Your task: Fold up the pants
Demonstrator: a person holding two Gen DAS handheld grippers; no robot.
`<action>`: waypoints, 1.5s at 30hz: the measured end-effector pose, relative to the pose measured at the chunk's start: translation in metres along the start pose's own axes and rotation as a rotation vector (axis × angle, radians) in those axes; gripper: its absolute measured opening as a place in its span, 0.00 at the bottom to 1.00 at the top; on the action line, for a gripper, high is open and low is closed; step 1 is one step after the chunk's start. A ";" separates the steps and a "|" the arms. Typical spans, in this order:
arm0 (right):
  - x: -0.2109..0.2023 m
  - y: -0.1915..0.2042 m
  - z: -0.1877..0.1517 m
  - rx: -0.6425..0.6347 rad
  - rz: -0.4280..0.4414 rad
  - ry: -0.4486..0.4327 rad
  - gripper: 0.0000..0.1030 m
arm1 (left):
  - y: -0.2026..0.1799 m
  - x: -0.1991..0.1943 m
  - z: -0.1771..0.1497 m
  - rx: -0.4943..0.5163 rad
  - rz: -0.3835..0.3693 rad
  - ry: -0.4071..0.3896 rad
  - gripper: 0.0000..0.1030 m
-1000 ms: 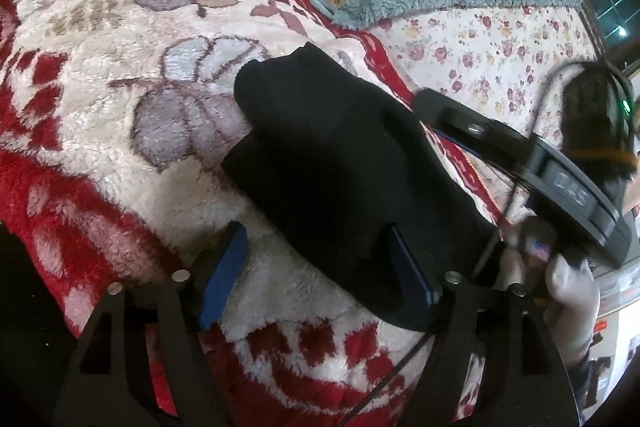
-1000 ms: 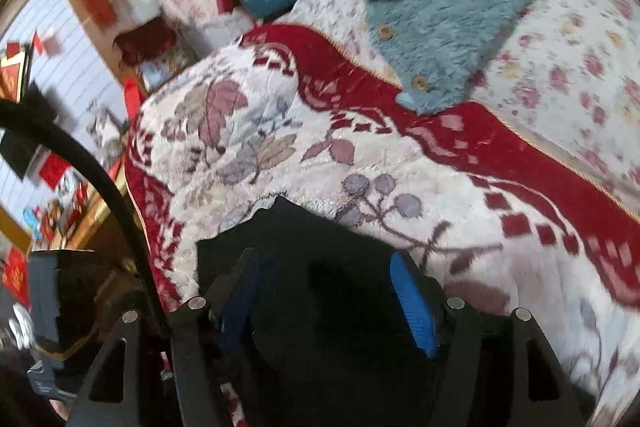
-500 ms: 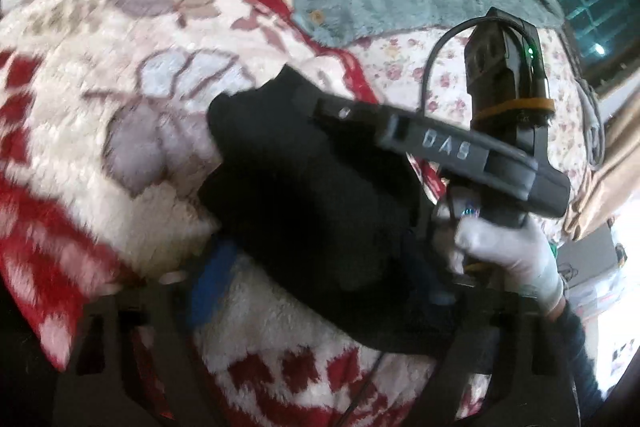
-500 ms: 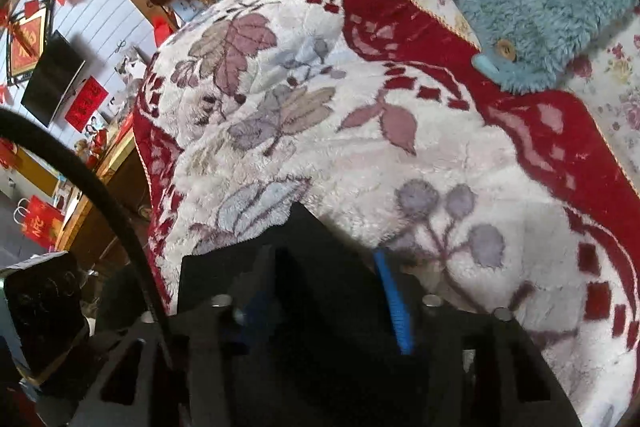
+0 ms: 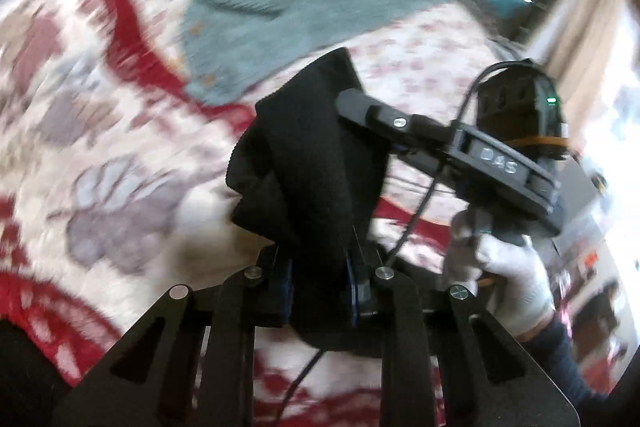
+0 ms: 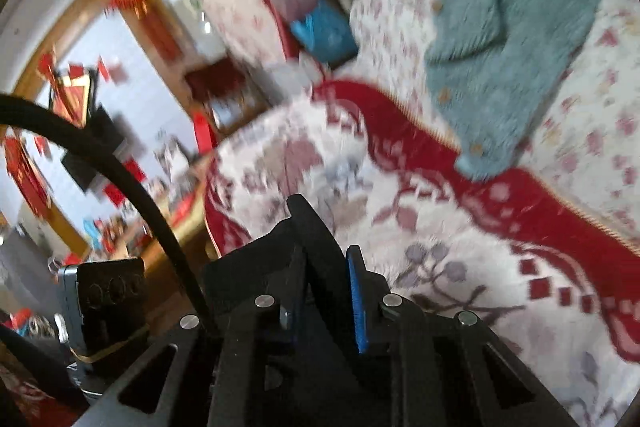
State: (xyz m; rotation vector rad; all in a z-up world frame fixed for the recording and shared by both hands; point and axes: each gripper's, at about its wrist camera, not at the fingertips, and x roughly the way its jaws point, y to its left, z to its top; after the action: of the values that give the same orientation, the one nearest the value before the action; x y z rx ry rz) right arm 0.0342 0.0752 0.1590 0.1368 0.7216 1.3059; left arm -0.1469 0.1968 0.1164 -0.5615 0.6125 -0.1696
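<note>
Left black two-finger gripper [image 5: 320, 287] just closed, clenched on folded black fabric pants [image 5: 308, 155], bundle raised off red-and-cream floral plush blanket [image 5: 120, 147]. Right black gripper [image 6: 326, 291] just closed too, pinching same pants [image 6: 316, 235]. Beyond, fuzzy teal buttoned cardigan [image 5: 300, 7]; open blanket around.

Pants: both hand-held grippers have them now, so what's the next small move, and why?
Probably carry the pinched end across to fold it over: the left hand-held gripper and right hand-held gripper, jaws just closed, clamp the black pants, bunched above the blanket.
</note>
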 end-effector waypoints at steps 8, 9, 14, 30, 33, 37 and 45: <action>-0.127 -0.008 -0.027 0.045 -0.056 -0.195 0.18 | -0.101 0.024 -0.011 0.193 -0.173 0.061 0.18; -0.140 -0.013 -0.034 0.063 -0.069 -0.214 0.18 | -0.111 0.031 -0.014 0.209 -0.185 0.077 0.19; -0.201 -0.053 -0.085 0.182 -0.152 -0.286 0.18 | -0.153 0.081 -0.040 0.289 -0.210 0.178 0.18; -0.296 -0.126 -0.213 0.565 -0.505 -0.375 0.56 | -0.191 0.126 -0.098 0.319 -0.322 0.345 0.56; -0.303 -0.112 -0.210 0.567 -0.488 -0.400 0.56 | -0.191 0.108 -0.088 0.363 -0.308 0.317 0.56; -0.302 -0.084 -0.207 0.517 -0.488 -0.372 0.57 | -0.170 0.095 -0.077 0.405 -0.214 0.292 0.56; -0.262 -0.075 -0.206 0.462 -0.595 -0.205 0.57 | -0.110 0.107 -0.059 0.322 -0.004 0.271 0.56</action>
State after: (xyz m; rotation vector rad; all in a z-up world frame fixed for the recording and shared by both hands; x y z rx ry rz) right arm -0.0389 -0.2466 0.0693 0.3907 0.7989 0.5363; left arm -0.0935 0.0446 0.0830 -0.2291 0.8279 -0.3447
